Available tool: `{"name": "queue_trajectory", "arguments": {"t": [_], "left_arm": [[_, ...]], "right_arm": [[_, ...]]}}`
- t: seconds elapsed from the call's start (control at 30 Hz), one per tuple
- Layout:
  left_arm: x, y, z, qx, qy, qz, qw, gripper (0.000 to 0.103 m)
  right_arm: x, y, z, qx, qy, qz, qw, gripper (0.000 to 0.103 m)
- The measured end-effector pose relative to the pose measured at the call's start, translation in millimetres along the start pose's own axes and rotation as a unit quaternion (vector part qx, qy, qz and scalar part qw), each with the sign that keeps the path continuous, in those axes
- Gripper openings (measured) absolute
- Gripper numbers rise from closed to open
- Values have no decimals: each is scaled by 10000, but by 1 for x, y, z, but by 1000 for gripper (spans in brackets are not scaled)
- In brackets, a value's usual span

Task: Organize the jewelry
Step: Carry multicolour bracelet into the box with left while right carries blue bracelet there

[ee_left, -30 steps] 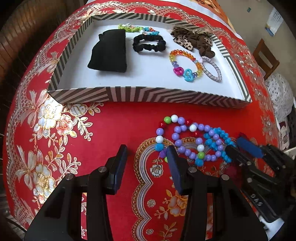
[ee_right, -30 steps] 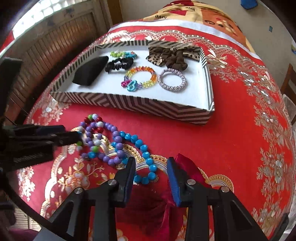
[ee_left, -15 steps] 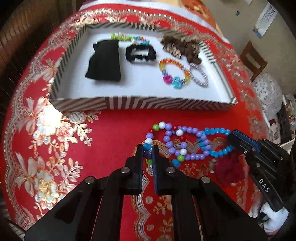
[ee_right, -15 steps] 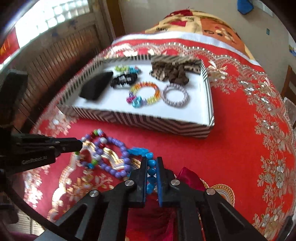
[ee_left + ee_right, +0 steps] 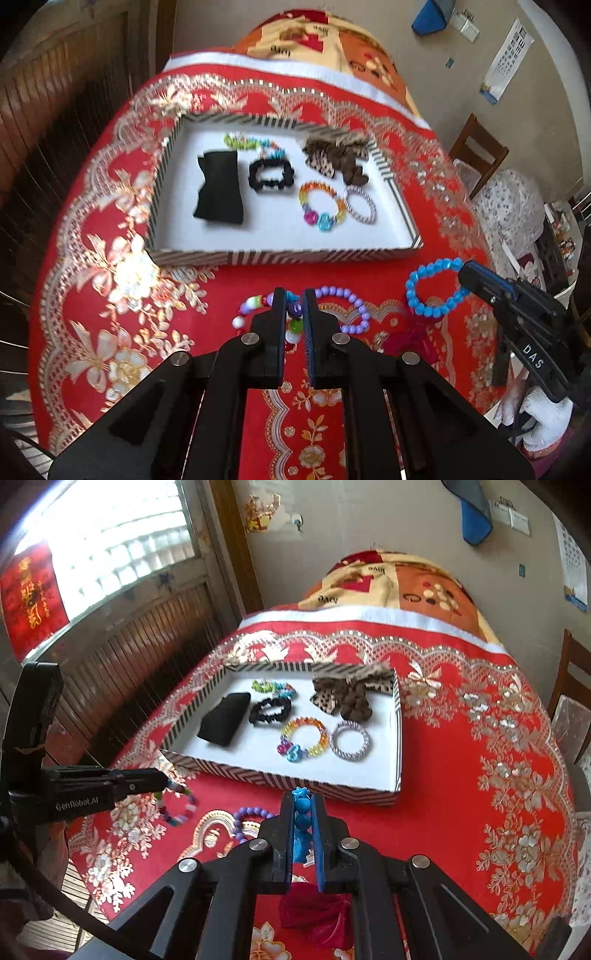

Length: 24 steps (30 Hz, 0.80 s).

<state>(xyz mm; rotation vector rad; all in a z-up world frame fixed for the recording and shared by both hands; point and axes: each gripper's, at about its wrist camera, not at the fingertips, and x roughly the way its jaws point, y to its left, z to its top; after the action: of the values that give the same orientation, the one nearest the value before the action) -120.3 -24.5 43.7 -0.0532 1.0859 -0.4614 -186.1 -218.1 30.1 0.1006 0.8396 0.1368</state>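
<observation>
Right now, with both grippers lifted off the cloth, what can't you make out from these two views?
- Left wrist view: how much of the multicolour bead bracelet the left gripper pinches; its own fingers hide the rest.
- Right wrist view: the blue bead bracelet is mostly hidden inside the right gripper.
- Right wrist view: the dark red pouch, covered by the gripper body.
- The purple bead bracelet: free or tangled, unclear.

Bright window [image 5: 110, 542] w/ wood paneling [image 5: 147, 657] below – beige wall [image 5: 369, 524], wooden chair [image 5: 476, 147] at right.

Bracelets [image 5: 320, 206] lie in the tray [image 5: 280, 255], behind both lifted strands.
</observation>
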Motion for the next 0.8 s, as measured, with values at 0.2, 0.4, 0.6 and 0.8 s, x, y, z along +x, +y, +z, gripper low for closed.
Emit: {"name": "queue_trajectory", "arguments": {"t": [0.2,0.4,0.6,0.8], "left_arm": [[-23,5,11,3,-257,8,9997,7],[-30,7,18,-14,-369,49,9993,7],[-31,9,24,-29,-421,63,9991,7],[-25,10,30,-23,-408,105,9991,7]], "right_arm": [[-16,9,8,-108,-136,11,9998,8],[-22,14,16,-194,-211,-9,9996,8],[-24,17,20,-248,-226,-5,9994,8],[-19,14,24,-273,-184,-30,9995,8]]}}
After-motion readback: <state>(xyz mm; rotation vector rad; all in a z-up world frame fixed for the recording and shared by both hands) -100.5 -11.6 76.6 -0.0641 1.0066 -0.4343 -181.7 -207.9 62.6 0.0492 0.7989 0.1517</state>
